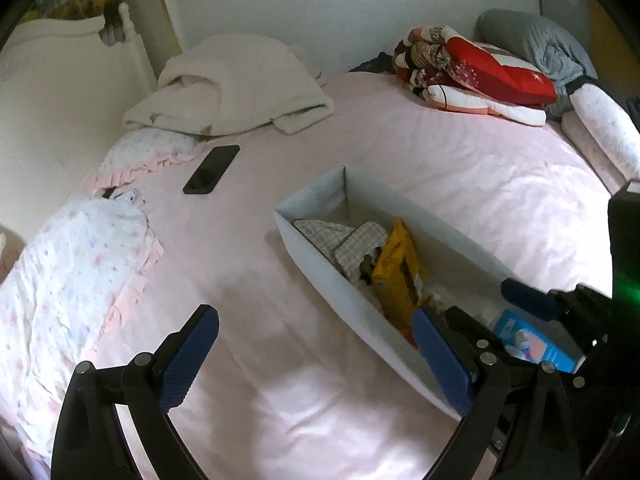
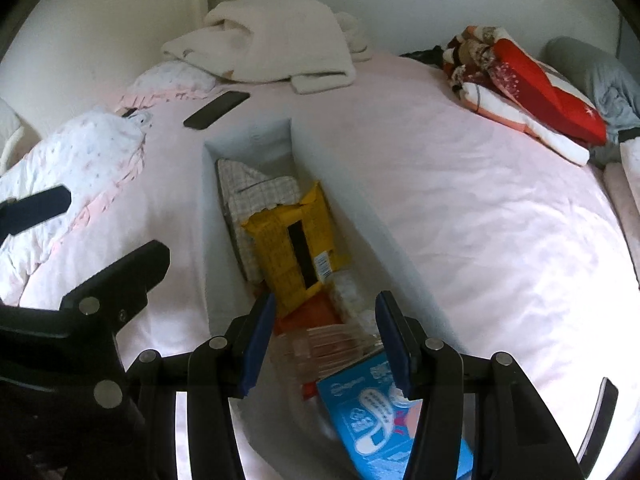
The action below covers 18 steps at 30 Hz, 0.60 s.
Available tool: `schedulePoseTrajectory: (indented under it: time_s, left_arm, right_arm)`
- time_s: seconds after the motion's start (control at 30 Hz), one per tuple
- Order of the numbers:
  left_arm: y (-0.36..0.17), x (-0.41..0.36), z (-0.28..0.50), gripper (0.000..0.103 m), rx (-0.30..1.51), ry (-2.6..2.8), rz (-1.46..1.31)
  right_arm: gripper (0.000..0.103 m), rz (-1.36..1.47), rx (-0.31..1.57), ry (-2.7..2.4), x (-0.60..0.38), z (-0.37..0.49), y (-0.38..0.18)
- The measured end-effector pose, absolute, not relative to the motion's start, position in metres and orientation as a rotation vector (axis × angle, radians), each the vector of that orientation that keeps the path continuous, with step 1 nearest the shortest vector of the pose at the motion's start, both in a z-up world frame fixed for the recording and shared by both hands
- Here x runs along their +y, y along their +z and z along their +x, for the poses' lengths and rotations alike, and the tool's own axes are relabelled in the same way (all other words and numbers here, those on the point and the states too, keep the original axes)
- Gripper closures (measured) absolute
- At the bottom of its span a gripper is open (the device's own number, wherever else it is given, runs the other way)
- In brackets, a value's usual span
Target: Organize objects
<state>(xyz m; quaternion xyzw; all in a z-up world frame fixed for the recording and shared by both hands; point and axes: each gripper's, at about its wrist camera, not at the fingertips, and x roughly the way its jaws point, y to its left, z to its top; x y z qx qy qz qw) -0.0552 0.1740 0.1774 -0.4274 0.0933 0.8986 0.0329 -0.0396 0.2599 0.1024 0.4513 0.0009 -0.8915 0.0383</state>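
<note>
A long white box (image 1: 312,268) (image 2: 208,240) lies on the pink bed. It holds a checked cloth (image 1: 332,232) (image 2: 256,188), a yellow packet (image 1: 396,272) (image 2: 292,248), a clear plastic pack (image 2: 320,348) and a blue carton (image 1: 532,344) (image 2: 380,432) at its near end. My right gripper (image 2: 326,344) hangs over that near end, jaws parted. Its right pad sits at the carton's corner and the left pad stands apart from it. My left gripper (image 1: 320,356) is open and empty over the bare sheet, left of the box. A black phone (image 1: 212,168) (image 2: 218,110) lies beyond.
A folded white blanket (image 1: 232,92) lies by the headboard (image 1: 60,60). A floral pillow (image 1: 68,272) fills the left side. A red patterned quilt (image 1: 472,72) and a grey pillow (image 1: 532,40) sit at the far right. Pink sheet (image 1: 460,160) stretches right of the box.
</note>
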Motion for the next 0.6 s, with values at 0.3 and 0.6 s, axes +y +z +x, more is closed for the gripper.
schedulePoseTrajectory:
  time_s: [0.3,0.6]
  left_arm:
    - [0.180,0.174,-0.053,0.005,0.256,2.779,-1.336]
    - [0.174,0.175,-0.055,0.005,0.276,2.772,-1.335]
  right_arm:
    - [0.050,1.414,-0.160,-2.709,0.277,-0.042,0.102]
    - [0.050,1.444,-0.117,-2.690,0.275,-0.042,0.098]
